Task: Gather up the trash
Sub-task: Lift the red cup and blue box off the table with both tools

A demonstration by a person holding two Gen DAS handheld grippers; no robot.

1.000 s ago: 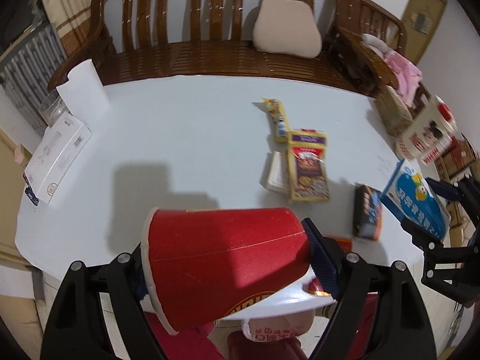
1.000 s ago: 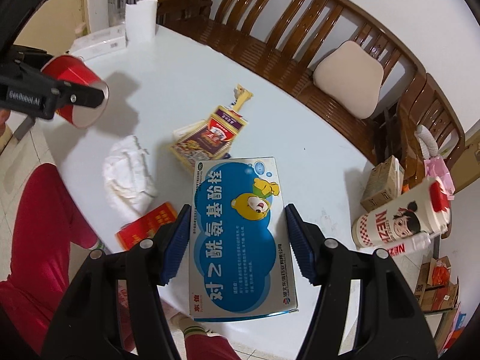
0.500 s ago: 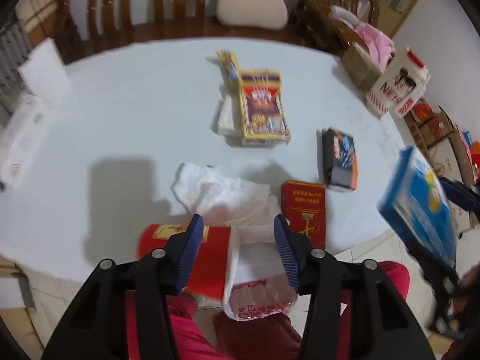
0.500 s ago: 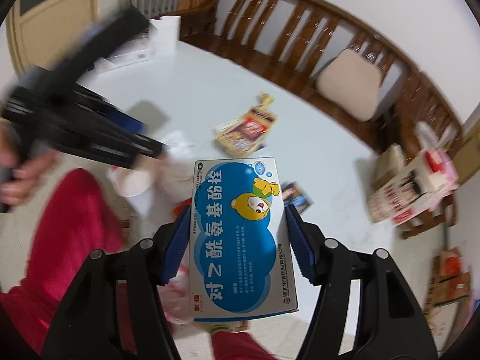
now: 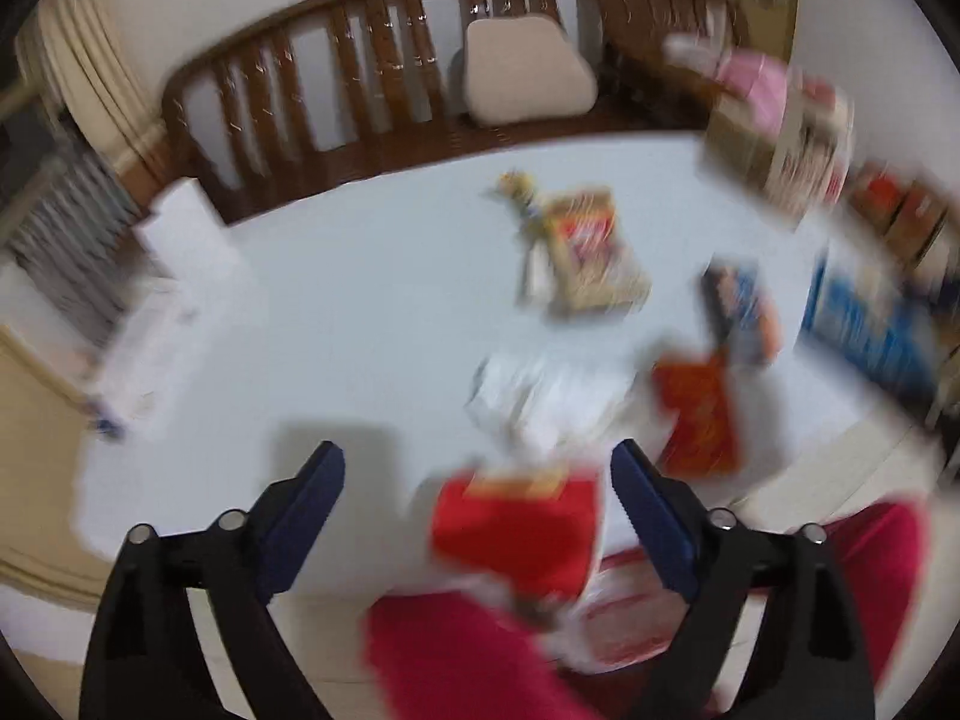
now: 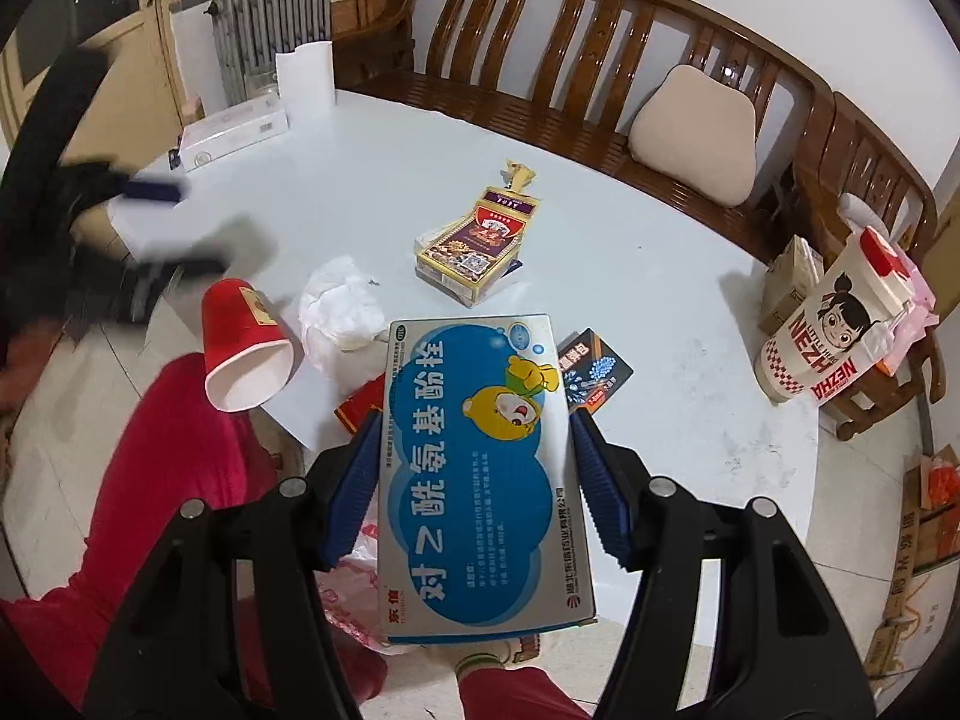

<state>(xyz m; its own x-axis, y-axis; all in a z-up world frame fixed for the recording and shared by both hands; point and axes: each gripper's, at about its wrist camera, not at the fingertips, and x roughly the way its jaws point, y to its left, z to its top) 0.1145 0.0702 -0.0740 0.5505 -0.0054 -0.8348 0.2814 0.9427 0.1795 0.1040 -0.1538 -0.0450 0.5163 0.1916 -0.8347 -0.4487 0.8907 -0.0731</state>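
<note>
At the far left of the right wrist view the left gripper (image 6: pixel 153 228) is a dark smear; its own blurred view shows it spread wide with nothing between the pads. Just right of it the red paper cup (image 6: pixel 243 354) is in mid-air off the bench (image 6: pixel 690 324) edge, mouth tilted down, above the person's red trouser leg. Whether it is falling towards the pink-printed plastic bag (image 6: pixel 354 594) low in the frame cannot be told for certain, though that seems the aim.

Moving right, a crumpled white tissue (image 6: pixel 339 306) lies near the bench edge, a red packet (image 6: pixel 360 405) peeks from under the box, and a gold cigarette-style box (image 6: pixel 474 246) sits further in, with a dark sachet (image 6: pixel 594 369) to its right.

The right gripper (image 6: pixel 477 480) is clamped on the blue medicine box (image 6: pixel 480 468) by its long sides, holding it flat over the bench edge and bag.

To do this step well, I judge the box should be carried squarely over the bag's mouth and tipped end-down before the pads part, since a flat box may bridge the opening. The bag is limp, so the freed left gripper could hold its rim wide first.

At the far right the white NEZHA tub (image 6: pixel 834 330) looks like no trash.
</note>
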